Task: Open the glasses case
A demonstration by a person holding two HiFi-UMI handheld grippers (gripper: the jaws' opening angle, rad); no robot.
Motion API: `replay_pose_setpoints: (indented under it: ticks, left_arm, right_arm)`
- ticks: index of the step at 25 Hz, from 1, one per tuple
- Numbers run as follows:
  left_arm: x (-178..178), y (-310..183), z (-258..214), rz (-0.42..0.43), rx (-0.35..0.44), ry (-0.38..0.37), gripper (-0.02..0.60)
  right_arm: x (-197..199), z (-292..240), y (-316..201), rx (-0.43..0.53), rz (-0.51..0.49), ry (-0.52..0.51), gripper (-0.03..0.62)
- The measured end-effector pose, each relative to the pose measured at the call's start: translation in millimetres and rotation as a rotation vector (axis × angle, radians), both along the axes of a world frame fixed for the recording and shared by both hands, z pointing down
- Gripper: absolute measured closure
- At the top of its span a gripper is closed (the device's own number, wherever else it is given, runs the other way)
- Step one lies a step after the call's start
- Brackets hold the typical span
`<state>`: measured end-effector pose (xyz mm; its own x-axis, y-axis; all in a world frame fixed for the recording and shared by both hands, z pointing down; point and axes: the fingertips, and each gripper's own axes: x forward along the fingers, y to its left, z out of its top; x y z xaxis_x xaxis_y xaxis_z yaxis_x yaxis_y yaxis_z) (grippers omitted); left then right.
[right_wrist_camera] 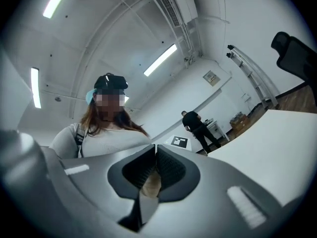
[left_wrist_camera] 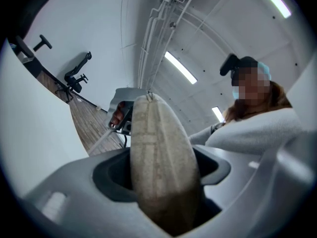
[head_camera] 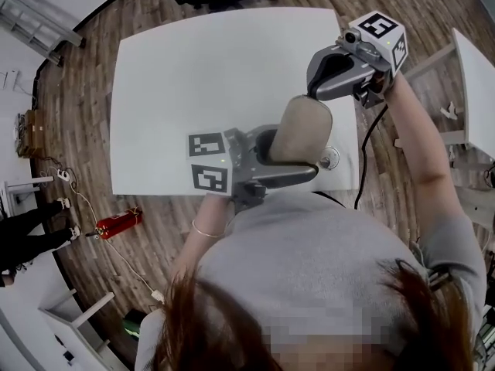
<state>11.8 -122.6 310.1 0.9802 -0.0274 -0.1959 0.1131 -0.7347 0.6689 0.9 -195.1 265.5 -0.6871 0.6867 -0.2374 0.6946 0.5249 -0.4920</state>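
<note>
A beige, fabric-covered glasses case is held up over the white table, standing on end and closed. My left gripper is shut on its lower half, one jaw on each broad side, and the case fills the left gripper view. My right gripper meets the case's top end from above right. Its jaws are together, with a sliver of the beige case pinched low between the pads. A small tab sticks up from the case's top.
The table edge lies just below the grippers, near the person's body. A second white table stands at the right. A red fire extinguisher lies on the wooden floor at the left. A person in black stands across the room.
</note>
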Motion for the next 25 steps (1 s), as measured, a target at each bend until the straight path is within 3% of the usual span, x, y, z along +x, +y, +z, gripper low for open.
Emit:
replay_pose_setpoints:
  ticks: [4,7,11,14,16,19,23,25]
  left_arm:
    - [-7.6,0.5,-5.8,-0.010,-0.037,0.068,0.253]
    - [-14.0,-0.5,-1.7,-0.015,-0.053,0.095,0.255]
    - [-30.9,-7.4,-5.5,-0.054,-0.110,0.185,0.255]
    - [-39.2,-6.7,-9.6,-0.054,-0.098,0.190,0.255]
    - [-38.7,-2.6,-14.0,-0.031,-0.069,0.183,0.255]
    - [-33.6,2.6,-17.2,-0.005,-0.049,0.181,0.255]
    - [-29.6,5.3,-17.2,0.002,-0.045,0.167,0.253]
    - [-29.0,7.5,-16.4,0.007,-0.047,0.168,0.253]
  right_arm:
    - [-9.1,-4.9,-6.0,0.037,0.018,-0.057,0.583]
    - [-12.0,-7.4,-20.2,0.070,0.101,-0.080,0.591]
    - [7.2,-21.4,-46.2,0.044,0.243,-0.159,0.591]
    - [-1.0,-19.7,-39.0,0.127,0.294,-0.151,0.593]
    - [-14.9,-11.2,-27.3,0.091,0.222,-0.108,0.511]
    - [-29.0,-4.0,-15.9,-0.033,0.115,-0.091,0.487]
    - [-29.6,-5.5,-2.1,-0.102,-0.022,-0.083,0.507]
    - [-25.8,-7.5,3.3,-0.123,-0.089,-0.089,0.577]
